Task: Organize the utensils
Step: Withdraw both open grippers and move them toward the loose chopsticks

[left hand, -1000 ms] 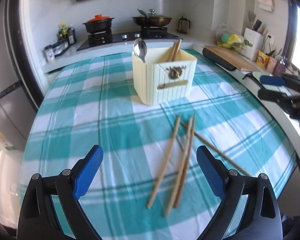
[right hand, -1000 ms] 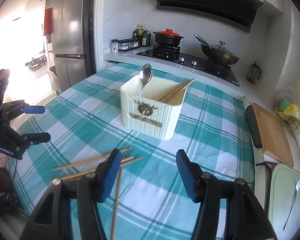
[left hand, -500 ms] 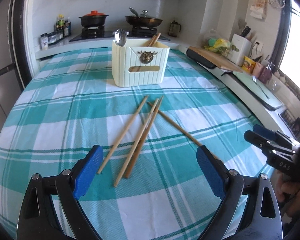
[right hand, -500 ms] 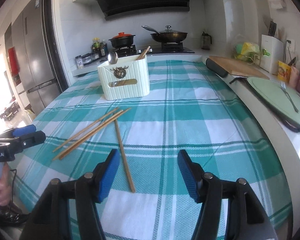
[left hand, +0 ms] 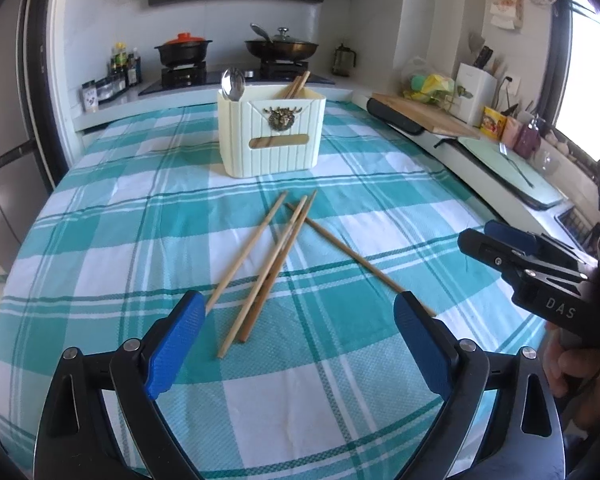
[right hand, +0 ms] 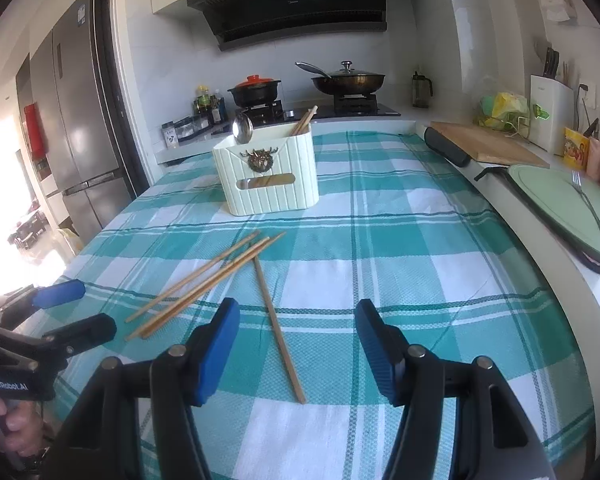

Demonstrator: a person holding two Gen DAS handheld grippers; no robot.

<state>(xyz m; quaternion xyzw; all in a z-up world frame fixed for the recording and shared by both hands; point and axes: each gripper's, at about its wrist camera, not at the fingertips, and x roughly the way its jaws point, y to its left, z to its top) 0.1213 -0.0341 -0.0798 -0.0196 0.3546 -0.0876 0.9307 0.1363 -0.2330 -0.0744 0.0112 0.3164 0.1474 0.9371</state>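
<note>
Several wooden chopsticks (left hand: 274,256) lie loose on the teal checked tablecloth (left hand: 120,240), also in the right wrist view (right hand: 204,280). One chopstick (right hand: 278,328) lies apart, pointing toward my right gripper. A cream utensil holder (left hand: 271,136) stands behind them with a spoon (left hand: 232,84) and chopsticks in it; it also shows in the right wrist view (right hand: 267,172). My left gripper (left hand: 296,344) is open and empty, just before the chopstick ends. My right gripper (right hand: 296,348) is open and empty over the single chopstick.
A stove with a red-lidded pot (left hand: 184,48) and a pan (left hand: 280,46) stands behind the table. A wooden cutting board (right hand: 484,144) and a green tray (right hand: 564,204) with a fork lie on the right counter. A fridge (right hand: 80,128) stands left.
Both grippers have pulled back from the holder toward the near table edge and levelled out. The chopsticks and holder have not moved. Both jaws stay open.
</note>
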